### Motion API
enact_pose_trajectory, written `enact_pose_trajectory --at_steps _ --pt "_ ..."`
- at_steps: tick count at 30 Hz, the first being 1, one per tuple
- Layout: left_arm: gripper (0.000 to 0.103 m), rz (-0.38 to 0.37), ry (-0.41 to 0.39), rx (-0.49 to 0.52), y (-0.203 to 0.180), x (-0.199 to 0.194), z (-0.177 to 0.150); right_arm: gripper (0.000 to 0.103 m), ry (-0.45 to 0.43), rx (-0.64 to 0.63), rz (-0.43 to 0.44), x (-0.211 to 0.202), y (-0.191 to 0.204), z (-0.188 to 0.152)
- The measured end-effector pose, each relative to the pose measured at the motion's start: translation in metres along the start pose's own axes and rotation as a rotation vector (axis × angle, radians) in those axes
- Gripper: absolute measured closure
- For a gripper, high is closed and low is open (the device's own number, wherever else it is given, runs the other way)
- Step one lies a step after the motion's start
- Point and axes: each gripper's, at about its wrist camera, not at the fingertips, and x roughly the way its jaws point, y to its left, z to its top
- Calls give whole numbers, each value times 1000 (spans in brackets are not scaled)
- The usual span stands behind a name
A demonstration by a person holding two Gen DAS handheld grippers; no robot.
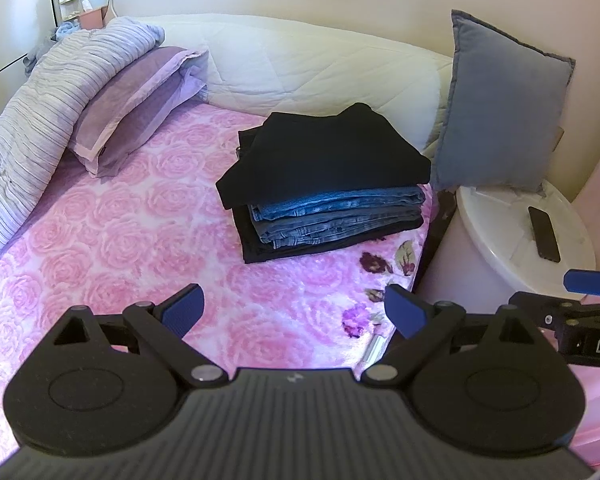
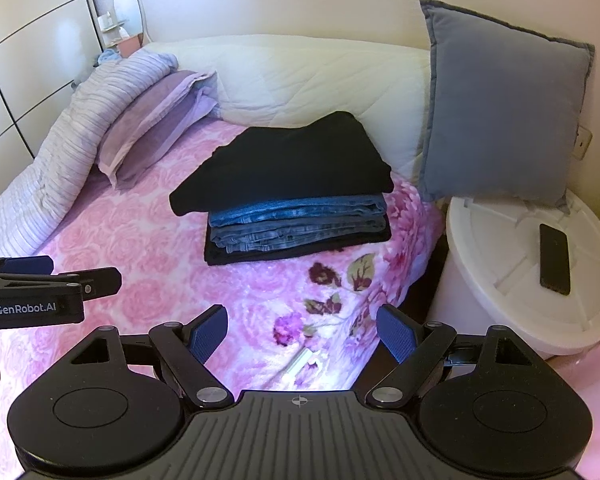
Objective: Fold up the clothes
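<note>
Left wrist view showed the left gripper (image 1: 294,314) spread wide and holding nothing, low over the near part of the bed (image 1: 100,240). Far ahead and slightly right of it lay the stack of folded clothes (image 1: 328,184), a black garment on top of jeans, its long axis running left to right. From the right wrist view, the right gripper (image 2: 302,334) was likewise spread and empty, the stack straight ahead; neither arm looked clearly nearer.
</note>
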Motion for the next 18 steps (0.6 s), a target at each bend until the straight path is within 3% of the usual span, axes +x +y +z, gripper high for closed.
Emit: enact_pose_trajectory --at_steps 18 --pt "8 -8 6 5 -8 1 0 18 4 0 5 -2 -3 -1"
